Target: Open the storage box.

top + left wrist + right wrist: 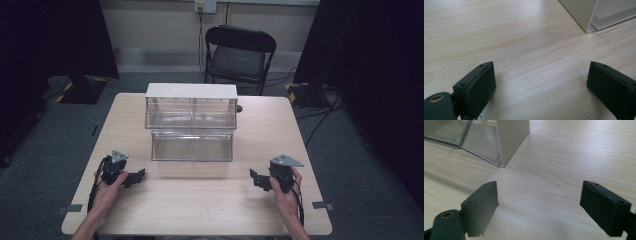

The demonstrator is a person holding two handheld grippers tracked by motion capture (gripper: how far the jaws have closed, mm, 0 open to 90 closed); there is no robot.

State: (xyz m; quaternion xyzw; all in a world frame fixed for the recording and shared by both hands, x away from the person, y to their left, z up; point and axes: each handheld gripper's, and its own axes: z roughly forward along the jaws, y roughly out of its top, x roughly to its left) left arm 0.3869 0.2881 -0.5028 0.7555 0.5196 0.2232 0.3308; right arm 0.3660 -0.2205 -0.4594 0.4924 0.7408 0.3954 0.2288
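Observation:
A clear two-tier plastic bin unit (192, 122) with a white top stands at the middle of the wooden table (200, 205). My left gripper (137, 176) rests low over the table at the front left, held in a hand, jaws spread wide with nothing between them (541, 82). My right gripper (256, 178) mirrors it at the front right, also open and empty (539, 205). Both point inward toward the table's middle. A white corner of the bin unit (584, 15) shows in the left gripper view, and its clear front with a white side (499, 140) in the right gripper view.
A black folding chair (239, 52) stands beyond the table's far edge. Dark curtains hang at both sides, with cables (320, 120) on the grey floor to the right. Bare wood lies between the two grippers in front of the bins.

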